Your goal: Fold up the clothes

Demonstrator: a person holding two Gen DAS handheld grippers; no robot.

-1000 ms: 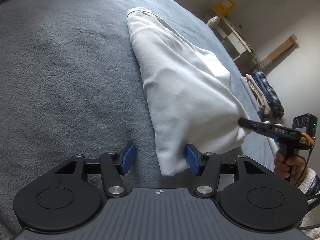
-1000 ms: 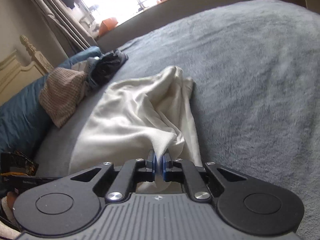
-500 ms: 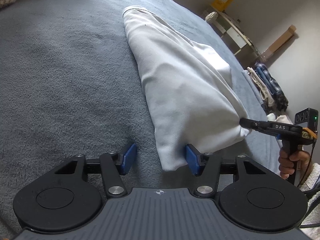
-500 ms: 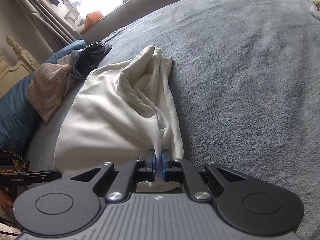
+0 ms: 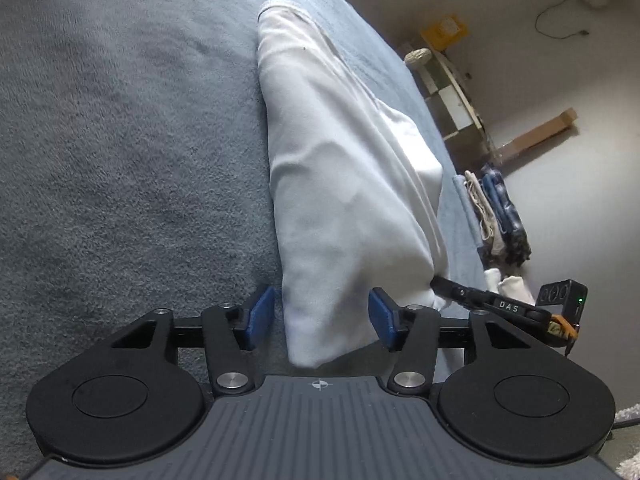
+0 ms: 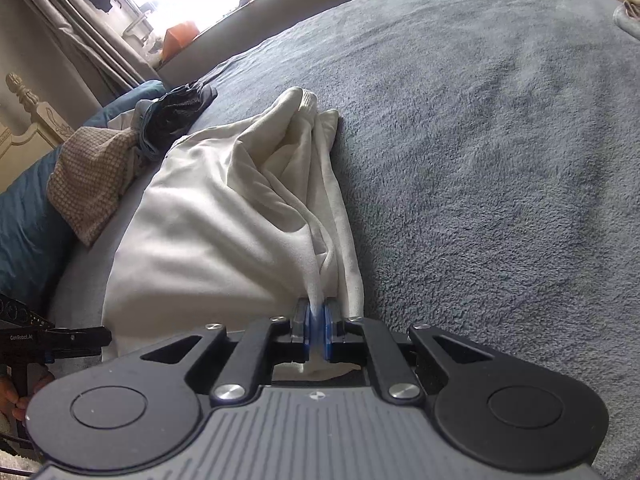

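1. White garment (image 5: 344, 184) lies as a long bunched strip on the grey blanket (image 5: 120, 160) covering the bed, running from the near edge toward the far side; its near end sits between the left gripper's blue pads
2. Left gripper (image 5: 322, 318): jaws spread wide, one pad on either side of the garment's near corner, neither pad visibly pressing it
3. Right gripper (image 6: 316, 334): pads pressed together, pinching a fold of the garment (image 6: 224, 216); cloth rises from the pinch in taut creases
4. From the left wrist view the right gripper (image 5: 438, 284) meets the garment's right edge, close to the bed's right edge
5. Pile of other clothes (image 6: 120, 148), checked and dark pieces, sits near the headboard (image 6: 24, 120) end, just beside the garment's far part
6. Folded fabrics (image 5: 500, 208) stacked off the bed's right edge; shelf unit (image 5: 452, 92) against the wall beyond
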